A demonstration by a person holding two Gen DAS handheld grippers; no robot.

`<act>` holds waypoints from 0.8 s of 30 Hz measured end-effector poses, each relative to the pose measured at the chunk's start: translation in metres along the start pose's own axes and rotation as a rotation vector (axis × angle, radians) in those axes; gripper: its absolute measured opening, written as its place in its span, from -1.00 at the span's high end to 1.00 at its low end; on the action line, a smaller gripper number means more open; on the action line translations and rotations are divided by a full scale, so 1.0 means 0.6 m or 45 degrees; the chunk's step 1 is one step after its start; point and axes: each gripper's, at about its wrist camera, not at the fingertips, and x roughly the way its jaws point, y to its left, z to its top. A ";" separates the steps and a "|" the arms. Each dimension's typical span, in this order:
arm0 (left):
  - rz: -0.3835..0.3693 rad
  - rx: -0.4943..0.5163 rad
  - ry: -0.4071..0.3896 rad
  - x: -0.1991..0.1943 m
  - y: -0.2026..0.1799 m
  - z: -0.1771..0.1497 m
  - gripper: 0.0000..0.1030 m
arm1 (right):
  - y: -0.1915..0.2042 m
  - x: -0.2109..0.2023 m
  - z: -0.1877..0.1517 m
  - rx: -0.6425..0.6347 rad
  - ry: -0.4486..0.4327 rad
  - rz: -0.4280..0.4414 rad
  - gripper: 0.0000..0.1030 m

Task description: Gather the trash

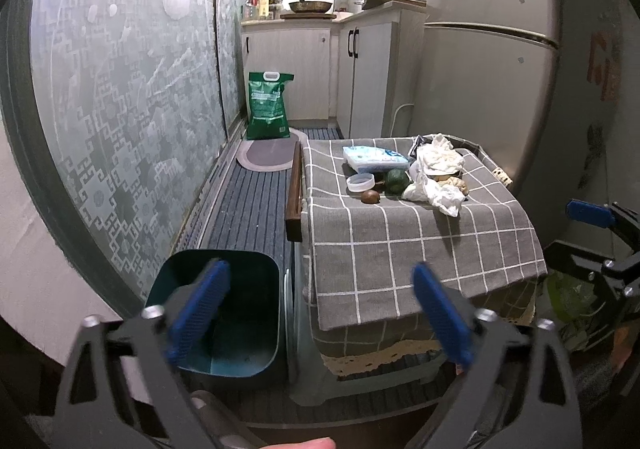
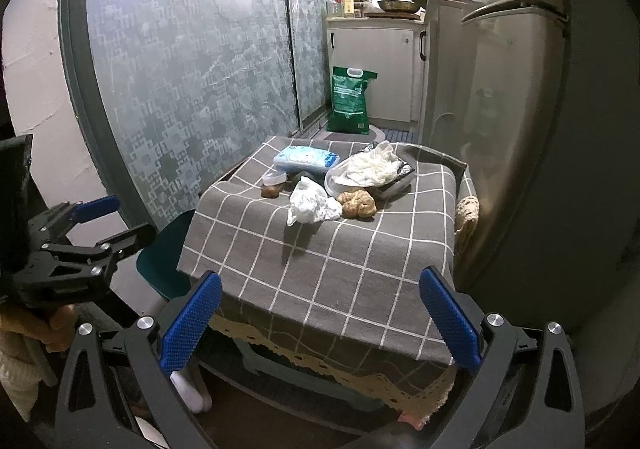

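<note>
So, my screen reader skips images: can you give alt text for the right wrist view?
The open right gripper points at a small table under a grey checked cloth, holding crumpled white tissue, a wipes pack and food scraps. A teal bin stands left of it, the left gripper beside.

A small home kitchen is indicated: tall silver two-door fridge (image 1: pixel 488 49), white base cabinets (image 1: pixel 320 69), dark frying pan (image 1: pixel 310 5) on the counter.

Both grippers, left gripper (image 1: pixel 320 285) and right gripper (image 2: pixel 320 293), had black angular frames, silver screws and blue textured pads (image 2: pixel 192 323).
</note>
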 end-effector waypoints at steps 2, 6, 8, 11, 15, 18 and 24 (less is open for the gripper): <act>-0.032 0.014 0.000 0.001 0.001 0.000 -0.57 | -0.001 0.002 0.000 0.011 0.010 0.022 -0.70; -0.116 0.008 0.008 0.002 0.002 0.016 -0.56 | 0.001 0.003 0.016 -0.011 0.040 0.065 -0.45; -0.155 0.027 0.018 0.006 -0.008 0.023 -0.54 | -0.003 0.001 0.030 -0.021 0.046 0.074 -0.36; -0.213 0.075 0.037 0.015 -0.026 0.039 -0.40 | -0.015 -0.003 0.046 -0.025 0.050 0.096 -0.29; -0.284 0.110 0.084 0.044 -0.047 0.063 -0.11 | -0.033 0.006 0.068 -0.074 0.080 0.073 -0.22; -0.338 0.106 0.149 0.073 -0.062 0.078 0.27 | -0.048 0.016 0.084 -0.129 0.110 0.061 -0.18; -0.411 0.081 0.271 0.133 -0.086 0.096 0.42 | -0.071 0.046 0.108 -0.208 0.174 0.064 0.12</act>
